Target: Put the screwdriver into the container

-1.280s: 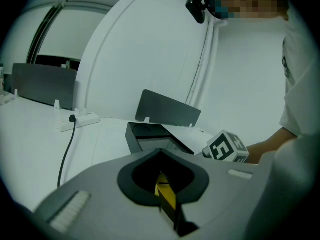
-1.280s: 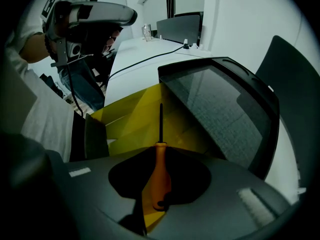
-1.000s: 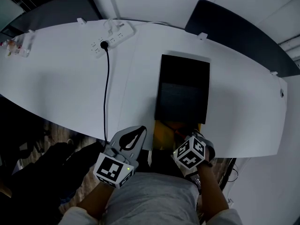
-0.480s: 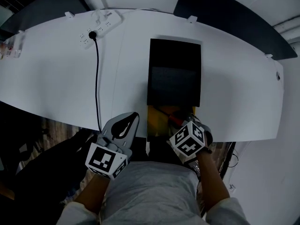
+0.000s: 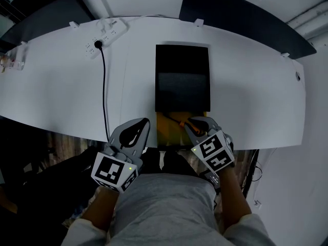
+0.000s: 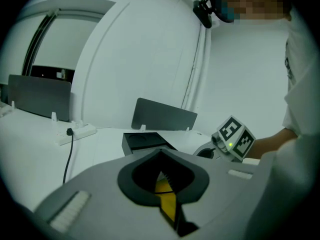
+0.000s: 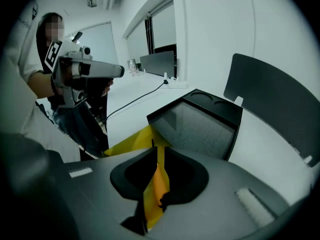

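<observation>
White curved table (image 5: 61, 96); dark divider panels (image 5: 241, 14) behind; white walls (image 6: 150, 49)

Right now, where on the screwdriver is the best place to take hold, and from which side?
The orange handle of the screwdriver, from the table's near edge: it is the thick end and lies toward the person, while the thin dark shaft points at the container. The right tongs have just been closing there, with the handle between them.

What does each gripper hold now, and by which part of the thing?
The right gripper, whose jaws have just been closing, grips the screwdriver by its orange handle. The left gripper holds nothing; its jaws are together.
</observation>
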{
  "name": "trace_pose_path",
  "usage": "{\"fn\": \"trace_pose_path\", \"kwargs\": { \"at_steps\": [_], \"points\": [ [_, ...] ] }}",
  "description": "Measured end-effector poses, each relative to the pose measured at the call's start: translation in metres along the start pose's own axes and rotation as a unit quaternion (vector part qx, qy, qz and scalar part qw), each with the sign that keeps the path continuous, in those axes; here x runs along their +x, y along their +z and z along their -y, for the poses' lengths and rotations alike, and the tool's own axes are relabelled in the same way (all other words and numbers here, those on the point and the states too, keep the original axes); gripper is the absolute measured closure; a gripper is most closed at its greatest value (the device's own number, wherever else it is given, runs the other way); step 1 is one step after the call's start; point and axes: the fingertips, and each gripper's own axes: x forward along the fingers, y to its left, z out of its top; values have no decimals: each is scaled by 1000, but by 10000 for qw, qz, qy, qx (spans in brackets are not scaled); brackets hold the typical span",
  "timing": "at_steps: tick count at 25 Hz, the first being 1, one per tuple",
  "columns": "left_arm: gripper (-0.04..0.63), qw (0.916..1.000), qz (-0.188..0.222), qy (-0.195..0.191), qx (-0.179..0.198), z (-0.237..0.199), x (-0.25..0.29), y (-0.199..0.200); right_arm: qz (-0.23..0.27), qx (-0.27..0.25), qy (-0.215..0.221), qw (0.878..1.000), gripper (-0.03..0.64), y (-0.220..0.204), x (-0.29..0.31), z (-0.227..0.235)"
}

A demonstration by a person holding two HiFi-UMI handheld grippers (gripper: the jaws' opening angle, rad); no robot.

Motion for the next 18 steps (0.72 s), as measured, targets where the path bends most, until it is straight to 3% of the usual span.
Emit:
{"fn": "trace_pose_path", "kwargs": {
  "at_steps": [4, 18],
  "points": [
    [597, 9999, 102, -33, 94, 9, -3, 12, 435, 107, -78, 9990, 600, 17, -21, 1],
    [595, 9994, 243, -127, 227, 34, -19, 32, 2019, 659, -247, 9769, 603, 68, -92, -9]
  ]
}}
